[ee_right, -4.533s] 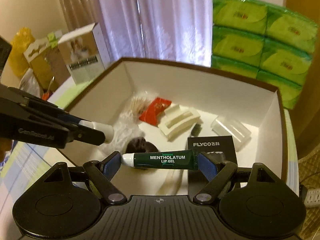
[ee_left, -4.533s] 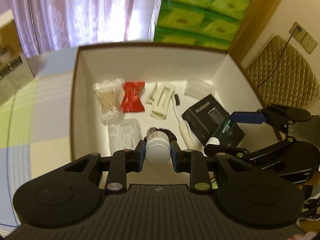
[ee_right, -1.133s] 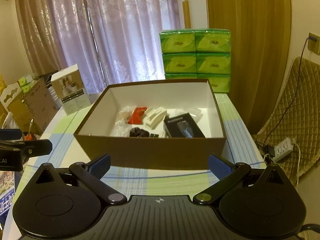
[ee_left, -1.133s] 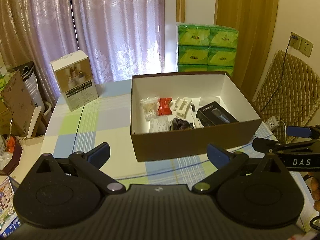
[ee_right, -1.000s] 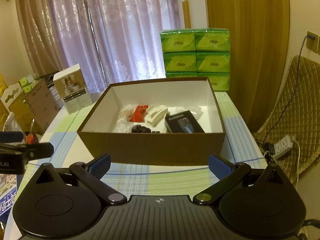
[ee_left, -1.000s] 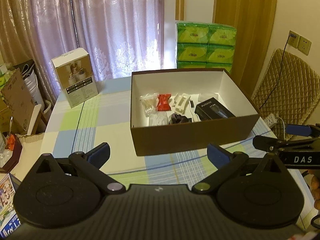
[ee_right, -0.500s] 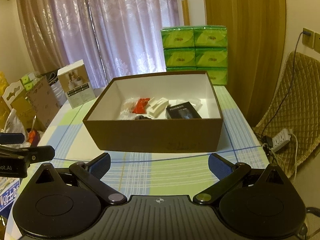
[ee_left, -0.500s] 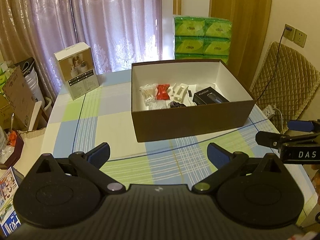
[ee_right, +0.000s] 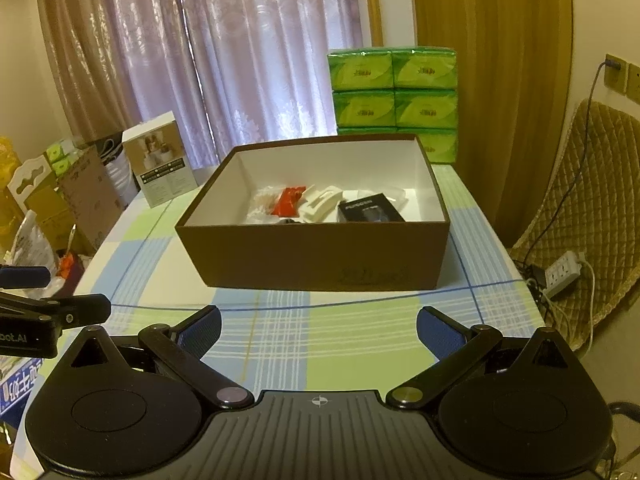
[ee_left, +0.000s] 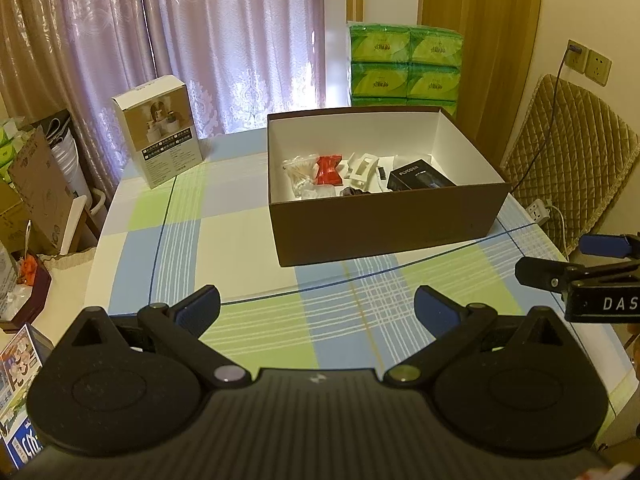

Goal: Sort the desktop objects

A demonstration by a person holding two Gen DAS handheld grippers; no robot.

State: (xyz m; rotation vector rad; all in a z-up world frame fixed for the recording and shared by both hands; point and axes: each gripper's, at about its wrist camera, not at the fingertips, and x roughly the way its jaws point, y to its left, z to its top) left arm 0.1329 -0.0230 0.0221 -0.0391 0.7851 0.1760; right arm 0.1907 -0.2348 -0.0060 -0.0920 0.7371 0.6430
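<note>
A brown cardboard box [ee_left: 384, 224] [ee_right: 316, 258] with white inner walls sits on the checked tablecloth. Inside lie cotton swabs [ee_left: 298, 168], a red packet [ee_left: 329, 169] [ee_right: 288, 200], a white plastic holder [ee_left: 360, 166] [ee_right: 320, 202] and a black FLYCO box [ee_left: 420, 179] [ee_right: 370, 210]. My left gripper [ee_left: 316, 306] hangs open and empty over the near part of the table, well short of the box. My right gripper [ee_right: 318, 326] is likewise open and empty, facing the box's front wall. Each gripper's fingers [ee_left: 600, 258] [ee_right: 48, 306] show at the edge of the other's view.
A white product carton [ee_left: 160, 136] [ee_right: 160, 158] stands at the table's far left. Green tissue packs [ee_left: 404, 66] [ee_right: 394, 92] are stacked behind the box. A quilted chair [ee_left: 568, 152] and a power strip [ee_right: 564, 270] lie to the right; cardboard clutter [ee_left: 36, 192] crowds the left.
Both grippers let go of the white bottle and lip gel inside the box, opened, and pulled back toward me; the box now looks smaller and farther away.
</note>
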